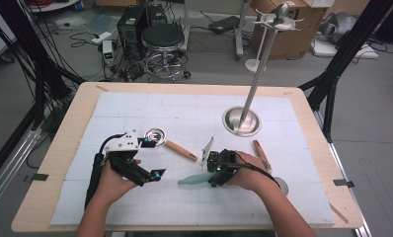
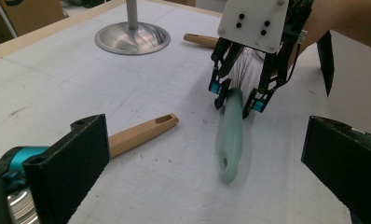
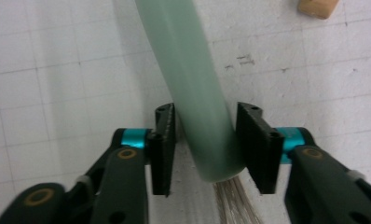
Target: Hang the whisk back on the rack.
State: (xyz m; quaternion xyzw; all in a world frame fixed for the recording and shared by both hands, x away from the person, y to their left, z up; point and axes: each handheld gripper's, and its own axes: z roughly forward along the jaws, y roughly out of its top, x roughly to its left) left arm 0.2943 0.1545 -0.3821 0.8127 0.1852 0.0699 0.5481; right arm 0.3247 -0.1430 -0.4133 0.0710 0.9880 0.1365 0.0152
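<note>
straddling the mint-green whisk handle [image 3: 193, 84] lying on the desk [image 1: 135, 106], right claw [image 3: 206, 149] sits apart, pads not pressing; handle looks light, stiff, smooth and probably slippery, so clamp near the wire end.

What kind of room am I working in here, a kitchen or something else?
Probably a lab or workshop, not a kitchen: a computer tower and loose cables on the floor, cardboard boxes, and a black rig frame around the table.
</note>
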